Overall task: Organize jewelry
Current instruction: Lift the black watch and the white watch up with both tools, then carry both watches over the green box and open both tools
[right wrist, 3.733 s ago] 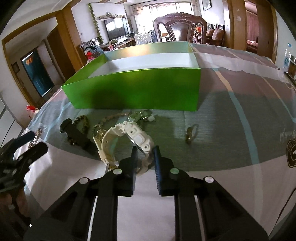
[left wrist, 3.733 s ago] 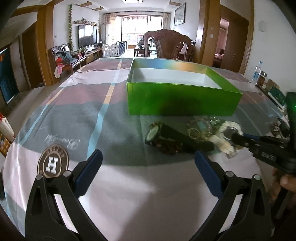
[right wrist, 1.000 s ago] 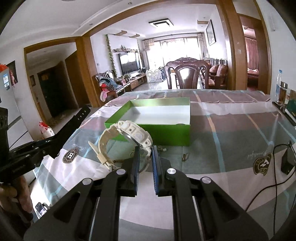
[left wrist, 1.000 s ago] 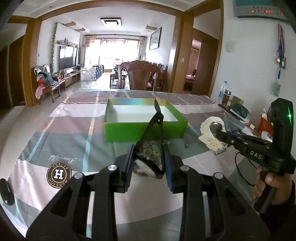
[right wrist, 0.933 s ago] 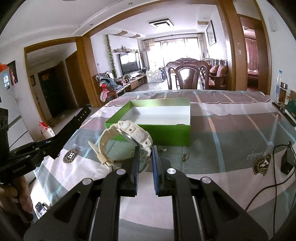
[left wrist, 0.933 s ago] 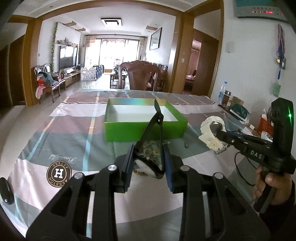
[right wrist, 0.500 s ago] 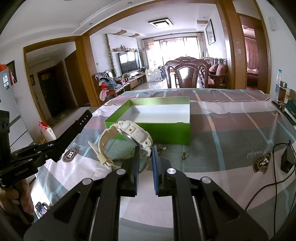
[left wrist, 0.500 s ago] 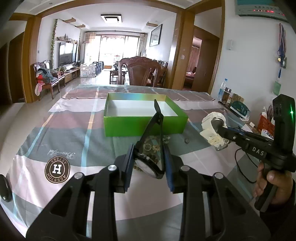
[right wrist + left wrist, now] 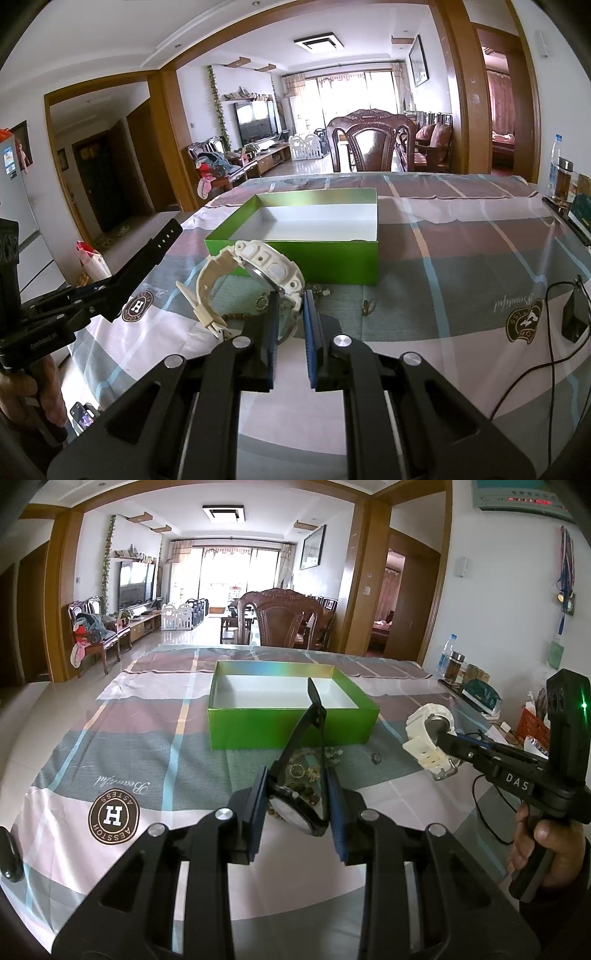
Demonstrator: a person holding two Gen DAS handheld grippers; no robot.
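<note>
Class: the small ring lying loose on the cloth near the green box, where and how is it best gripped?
Grip the ring across its outer rim, coming straight down. It looks to lie flat on the tablecloth, clear of the bead pile, so only its edges offer a hold.

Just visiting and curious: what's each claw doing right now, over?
Left gripper shut on black watch, raised. Right gripper shut on white watch, raised. Green box ahead, open; beads and ring on tablecloth. Path clear.

Open-topped green box point(image 9: 291, 734) stands unobstructed ahead; loose jewelry point(image 9: 306, 771) clutters the cloth before its near wall.
</note>
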